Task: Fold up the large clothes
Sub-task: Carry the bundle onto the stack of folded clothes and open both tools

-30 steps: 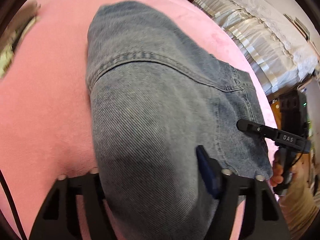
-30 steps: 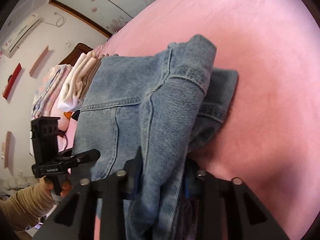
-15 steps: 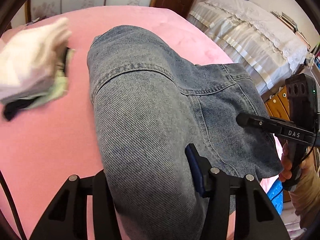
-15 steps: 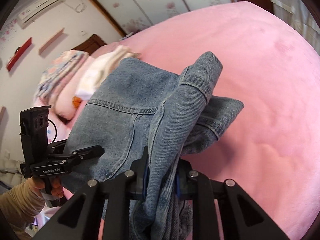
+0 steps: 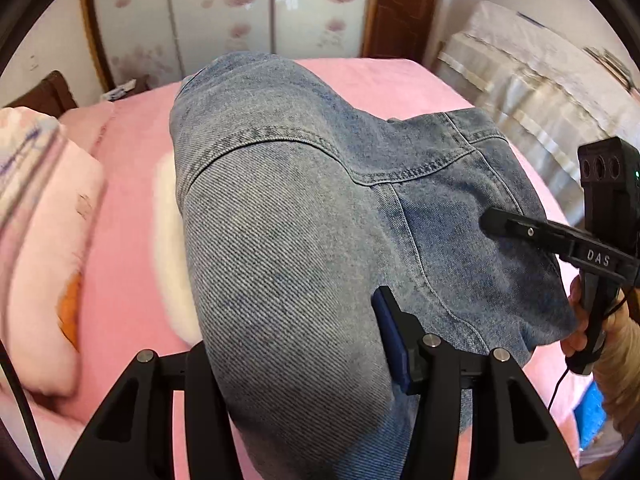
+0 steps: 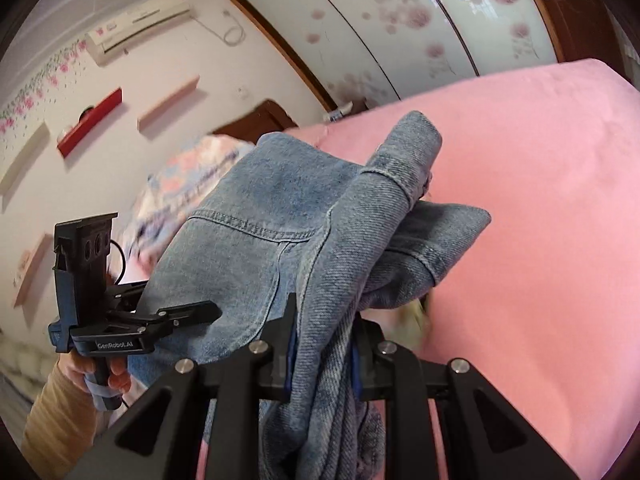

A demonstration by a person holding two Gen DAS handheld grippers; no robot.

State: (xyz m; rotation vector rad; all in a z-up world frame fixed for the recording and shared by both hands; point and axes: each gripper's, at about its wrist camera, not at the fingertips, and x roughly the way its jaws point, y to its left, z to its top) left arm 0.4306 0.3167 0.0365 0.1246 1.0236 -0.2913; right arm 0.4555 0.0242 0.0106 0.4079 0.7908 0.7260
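Denim garment (image 5: 288,240) held off the pink bed (image 5: 132,208), a bulky fold bunched in each gripper. Left gripper (image 5: 304,364): jaws part-way apart, clamped round a thick roll of denim that fills the gap; they have just been closing on it. Right gripper (image 6: 322,344): jaws close together, pinching a narrower bunch, also just closed tighter on cloth. Risk, as I judge it: the left hold is on a fat, rounded wad, so layers could slide out under the garment's weight if it swings. The sleeve or hem end (image 6: 416,140) sticking up at centre of the right view, and the loose flap (image 6: 452,232) beside it, hang free and could tuck under or crease when laid down. Room: open pink bed across the right half of the right view, good for spreading. Crowded toward the left of the left view, with a pink pillow (image 5: 44,248) and something white (image 5: 168,248), blurred, below the denim. Covered furniture (image 5: 532,80) bounds the upper right.
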